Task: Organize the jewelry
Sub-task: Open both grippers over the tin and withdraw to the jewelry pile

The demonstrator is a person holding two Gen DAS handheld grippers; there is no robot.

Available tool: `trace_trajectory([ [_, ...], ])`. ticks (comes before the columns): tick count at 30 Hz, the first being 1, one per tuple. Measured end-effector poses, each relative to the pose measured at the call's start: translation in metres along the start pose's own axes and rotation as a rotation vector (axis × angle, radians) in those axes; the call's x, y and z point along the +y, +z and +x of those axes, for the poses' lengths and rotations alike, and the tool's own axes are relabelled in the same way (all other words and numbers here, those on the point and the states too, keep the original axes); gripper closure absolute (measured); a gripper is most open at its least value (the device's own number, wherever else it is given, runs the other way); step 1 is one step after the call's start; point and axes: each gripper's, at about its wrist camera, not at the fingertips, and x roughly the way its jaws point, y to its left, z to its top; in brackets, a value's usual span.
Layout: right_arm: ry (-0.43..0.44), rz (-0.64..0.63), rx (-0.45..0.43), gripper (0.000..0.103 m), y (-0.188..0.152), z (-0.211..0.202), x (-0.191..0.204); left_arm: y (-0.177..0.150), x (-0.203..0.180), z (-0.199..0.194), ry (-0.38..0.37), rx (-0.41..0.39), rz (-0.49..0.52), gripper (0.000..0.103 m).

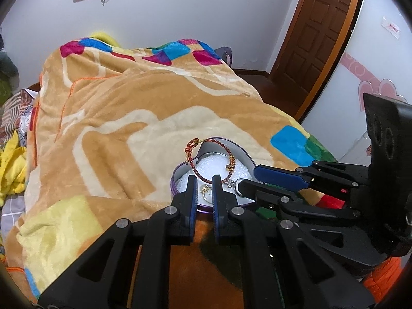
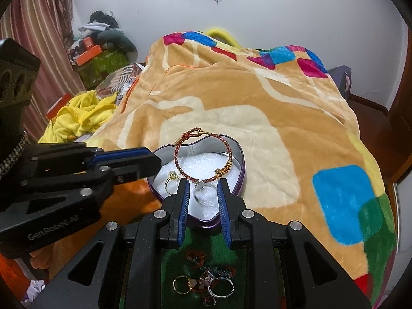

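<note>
A purple heart-shaped tin (image 2: 238, 177) with white foam lining sits on the blanket; it also shows in the left wrist view (image 1: 177, 177). A red braided bracelet (image 2: 206, 152) with gold beads leans on its far rim, also in the left wrist view (image 1: 203, 159). A gold ring (image 2: 172, 180) and a silver ring (image 2: 199, 190) lie on the foam. My right gripper (image 2: 203, 184) is open over the tin, its fingers either side of the silver ring. My left gripper (image 1: 204, 180) is open over the tin's near edge, above the gold ring (image 1: 206, 189). Several loose rings (image 2: 203, 284) lie behind my right gripper.
A thick orange patterned blanket (image 2: 257, 103) covers the bed. Yellow clothing (image 2: 79, 116) and boxes (image 2: 103, 59) lie at the left. A wooden door (image 1: 316, 33) stands at the right.
</note>
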Motion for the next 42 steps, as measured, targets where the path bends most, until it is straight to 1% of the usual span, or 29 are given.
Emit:
trace_trajectory([
  [3, -0.011, 0.001, -0.005, 0.077, 0.0, -0.005, 0.001, 0.0, -0.001, -0.009, 0.013, -0.01, 0.004, 0.094],
  [5, -0.019, 0.0, -0.015, 0.076, 0.0, -0.011, 0.002, 0.0, -0.003, -0.016, 0.02, -0.02, 0.007, 0.093],
  [11, -0.039, 0.004, -0.051, 0.075, -0.001, -0.034, 0.002, -0.002, -0.009, -0.033, 0.033, -0.038, 0.013, 0.091],
  [17, -0.066, 0.001, -0.102, 0.075, -0.004, -0.062, 0.004, -0.006, -0.022, -0.05, 0.031, -0.053, 0.034, 0.09],
  [22, -0.085, 0.005, -0.129, 0.075, -0.007, -0.078, 0.004, -0.01, -0.032, -0.06, 0.027, -0.061, 0.048, 0.081],
  [28, -0.102, 0.014, -0.143, 0.075, -0.016, -0.091, 0.001, -0.019, -0.042, -0.06, 0.014, -0.038, 0.05, 0.08],
  [34, -0.115, 0.033, -0.115, 0.075, -0.032, -0.091, -0.008, -0.034, -0.051, -0.051, 0.001, 0.008, 0.061, 0.079],
  [42, -0.089, 0.048, -0.011, 0.075, -0.06, -0.065, -0.011, -0.06, -0.06, -0.023, -0.021, 0.105, 0.065, 0.08],
])
